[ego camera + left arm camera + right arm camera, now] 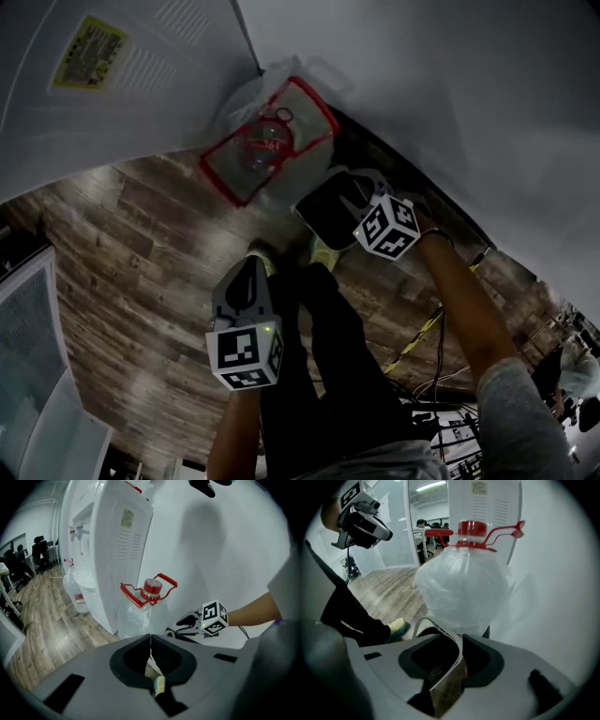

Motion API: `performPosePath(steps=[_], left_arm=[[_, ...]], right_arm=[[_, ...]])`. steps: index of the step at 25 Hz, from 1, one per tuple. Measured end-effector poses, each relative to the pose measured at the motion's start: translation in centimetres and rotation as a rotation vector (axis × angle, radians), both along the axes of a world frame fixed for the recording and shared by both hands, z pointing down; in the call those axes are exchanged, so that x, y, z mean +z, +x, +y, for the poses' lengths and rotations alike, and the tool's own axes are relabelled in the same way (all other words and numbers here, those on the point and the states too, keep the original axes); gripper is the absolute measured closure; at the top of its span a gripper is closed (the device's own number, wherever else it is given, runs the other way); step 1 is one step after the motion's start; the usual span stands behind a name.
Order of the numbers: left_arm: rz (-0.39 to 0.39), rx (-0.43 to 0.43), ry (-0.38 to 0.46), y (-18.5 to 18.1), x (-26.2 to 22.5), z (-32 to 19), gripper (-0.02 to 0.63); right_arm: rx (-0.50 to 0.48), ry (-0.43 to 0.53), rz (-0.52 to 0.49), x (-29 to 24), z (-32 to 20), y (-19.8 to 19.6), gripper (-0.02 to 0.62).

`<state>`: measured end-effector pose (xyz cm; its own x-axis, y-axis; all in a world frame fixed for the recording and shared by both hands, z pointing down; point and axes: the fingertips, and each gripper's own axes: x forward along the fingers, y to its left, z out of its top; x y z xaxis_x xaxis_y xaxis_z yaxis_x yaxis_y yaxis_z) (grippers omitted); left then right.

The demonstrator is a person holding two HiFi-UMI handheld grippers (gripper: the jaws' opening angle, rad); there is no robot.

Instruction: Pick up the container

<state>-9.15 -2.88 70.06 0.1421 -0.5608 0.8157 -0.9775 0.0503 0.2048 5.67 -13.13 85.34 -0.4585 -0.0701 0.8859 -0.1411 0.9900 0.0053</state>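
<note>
Right tool [461, 638]: jaws together, nothing clamped. It sits just short of the container [461, 588], aimed at the bagged body below the red cap [472, 528] and handle [501, 532]. Left tool [150, 638]: jaws together too, empty, farther back, pointed at the same container.

Container stands on the floor [141, 244] in the corner between the wall [450, 94] and a white unit [112, 84]; we can't tell if it touches either.

We judge the step as approach, no grasp yet. Next move calls for opening the right jaws and going for the handle or neck. The body looks too wide for the jaws, and the loose plastic would likely slip.

Pose: right arm [464, 291] is stretched forward and down, nearly straight. Left arm [234, 427] is bent and held close beside the person's legs [328, 356].
</note>
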Motion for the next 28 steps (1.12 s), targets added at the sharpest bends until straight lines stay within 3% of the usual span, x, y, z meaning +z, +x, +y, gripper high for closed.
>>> performPosePath(steps=[5, 9, 13, 20, 24, 28], left_arm=[[-0.013, 0.0, -0.001, -0.6, 3.5, -0.2, 0.588], [-0.008, -0.009, -0.017, -1.3, 4.7, 0.0, 0.588], [0.0, -0.008, -0.034, -1.2, 4.4, 0.1, 0.588], [0.036, 0.015, -0.067, 0.3, 2.7, 1.3, 0.588], [0.039, 0.03, -0.089, 0.4, 2.7, 1.8, 0.588], [0.033, 0.032, -0.084, -0.4, 2.6, 1.9, 0.588]], right_arm=[[-0.158, 0.02, 0.116, 5.6, -0.8, -0.9, 0.437], [-0.288, -0.025, 0.206, 8.2, -0.4, -1.2, 0.434], [-0.358, -0.062, 0.249, 7.9, 0.1, -1.1, 0.436], [-0.605, -0.114, 0.378, 6.1, 5.4, 2.6, 0.443], [-0.669, -0.074, 0.46, 8.7, 8.7, 4.0, 0.457], [-0.754, -0.009, 0.504, 9.6, 9.7, 4.6, 0.519]])
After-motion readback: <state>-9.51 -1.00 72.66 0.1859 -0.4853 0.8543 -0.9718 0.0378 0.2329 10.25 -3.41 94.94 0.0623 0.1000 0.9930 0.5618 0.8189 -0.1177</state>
